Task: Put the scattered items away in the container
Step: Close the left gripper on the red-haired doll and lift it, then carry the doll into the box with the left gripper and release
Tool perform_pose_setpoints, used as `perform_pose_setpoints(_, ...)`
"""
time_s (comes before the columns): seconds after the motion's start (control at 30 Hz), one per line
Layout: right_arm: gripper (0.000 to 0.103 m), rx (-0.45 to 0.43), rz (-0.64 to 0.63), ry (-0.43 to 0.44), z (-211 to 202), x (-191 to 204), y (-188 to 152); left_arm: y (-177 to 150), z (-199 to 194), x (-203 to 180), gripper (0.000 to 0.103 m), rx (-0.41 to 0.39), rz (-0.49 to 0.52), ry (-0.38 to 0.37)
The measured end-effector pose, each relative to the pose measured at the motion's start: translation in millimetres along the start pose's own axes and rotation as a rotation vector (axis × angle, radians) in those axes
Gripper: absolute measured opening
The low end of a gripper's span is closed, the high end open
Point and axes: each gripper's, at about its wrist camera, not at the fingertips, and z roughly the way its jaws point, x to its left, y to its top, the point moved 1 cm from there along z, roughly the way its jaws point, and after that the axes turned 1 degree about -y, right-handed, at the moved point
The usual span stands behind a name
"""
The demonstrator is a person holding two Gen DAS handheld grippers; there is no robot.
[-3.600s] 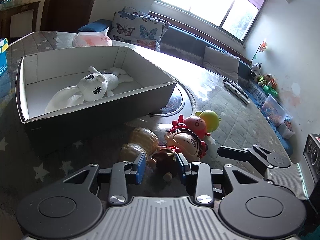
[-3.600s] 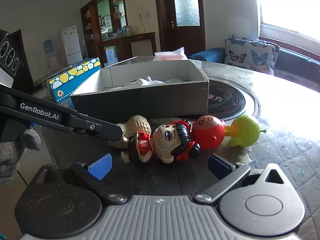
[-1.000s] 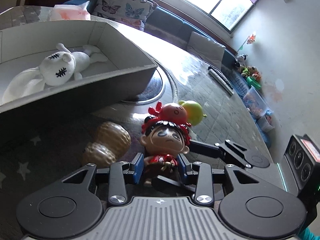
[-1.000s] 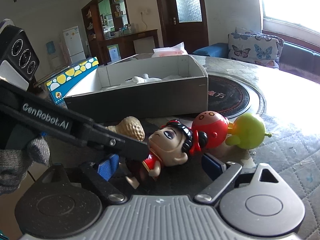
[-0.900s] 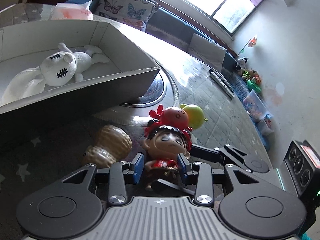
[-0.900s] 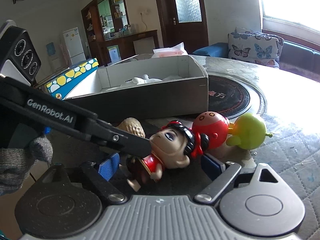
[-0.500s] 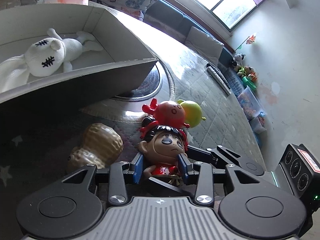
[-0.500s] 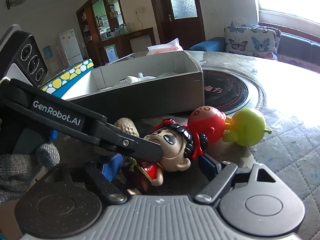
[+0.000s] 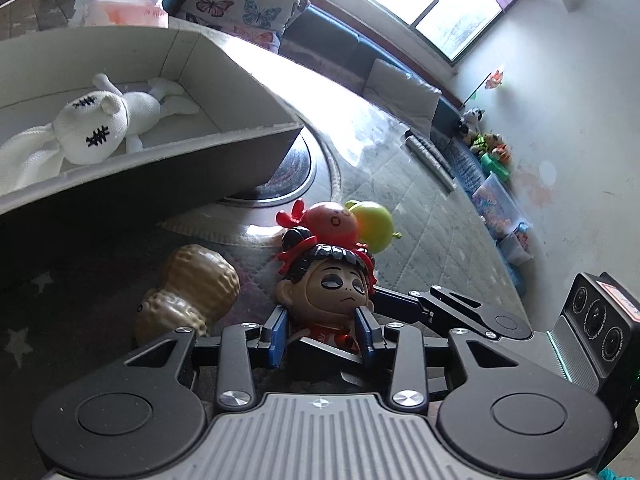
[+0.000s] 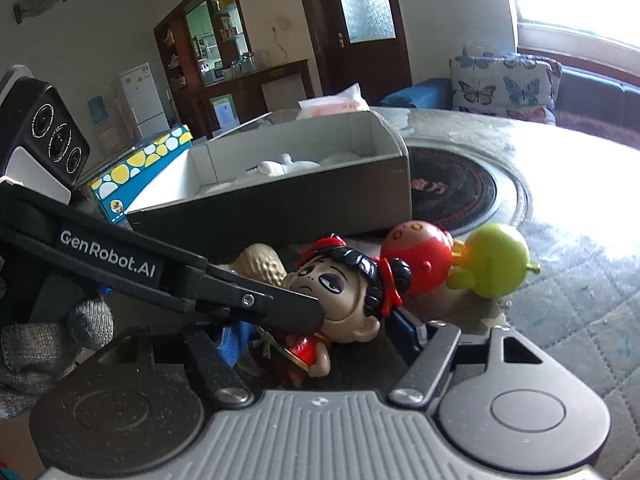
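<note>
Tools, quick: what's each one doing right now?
Left tool: shut on the doll.
Right tool: jaws have just been closing around the same doll; contact unclear.

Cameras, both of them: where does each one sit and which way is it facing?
Left wrist: on the left gripper, facing the sofa and window over the doll; own fingers and the right gripper's arm show.
Right wrist: on the right gripper, facing the door and cabinets; left finger and gloved hand show.
Shared: doll, peanut, box.

Left gripper (image 9: 322, 330) fingers clamped; right gripper (image 10: 320, 338) fingers just closing inward.
</note>
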Motion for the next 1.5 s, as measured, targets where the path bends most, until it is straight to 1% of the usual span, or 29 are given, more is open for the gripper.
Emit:
perform_pose_setpoints(0.13, 0.073, -0.021, -0.020, -0.005, -4.9, 6.7, 6.3, 2.4, -10.7, -3.4, 0.039, -0.033, 0.008, -0.003)
perform_pose_setpoints(0.3, 0.073, -0.065, -0.056, 0.000, -8.3, 13.0, 27.9, 18.1, -26.3, -5.9, 0.039, -0.096, 0.016, -0.003)
perform_pose_setpoints(0.5, 0.073, -0.112, -0.110, 0.009, 5.0, 15.9, 66.4, 53.7, -39.2, -1.2, 0.039, -0.175, 0.027, 0.024)
perform_pose_setpoints(0.63, 0.073, -0.135, -0.131, 0.016, 23.7, 14.7, 98.5, 83.3, -42.0, 8.8, 0.039, -0.218, 0.022, 0.047)
perform_pose_setpoints(0.73, 0.072, -0.132, -0.132, 0.028, 41.8, 10.7, 118.3, 102.5, -38.4, 21.1, 0.039, -0.237, 0.000, 0.059)
perform_pose_setpoints(0.87, 0.072, -0.103, -0.133, 0.040, 69.5, 3.5, 134.6, 124.0, -24.0, 44.0, 0.039, -0.234, -0.048, 0.069)
perform_pose_setpoints(0.97, 0.072, -0.060, -0.119, 0.053, 94.2, -6.7, 139.6, 130.9, -10.6, 59.6, 0.039, -0.214, -0.081, 0.083)
perform_pose_setpoints(1.23, 0.072, 0.039, -0.100, 0.063, 134.6, -20.9, 131.8, 129.0, 17.1, 86.1, 0.039, -0.154, -0.136, 0.103)
perform_pose_setpoints(1.3, 0.071, 0.047, -0.121, 0.053, 138.9, -19.1, 130.4, 129.0, 20.7, 89.4, 0.037, -0.148, -0.143, 0.107)
perform_pose_setpoints(1.33, 0.071, 0.054, -0.129, 0.053, 140.3, -17.6, 130.6, 128.9, 22.1, 90.4, 0.039, -0.144, -0.145, 0.119)
perform_pose_setpoints(1.5, 0.071, 0.078, -0.166, 0.037, 145.0, -9.0, 128.9, 125.6, 22.5, 91.5, 0.037, -0.141, -0.134, 0.139)
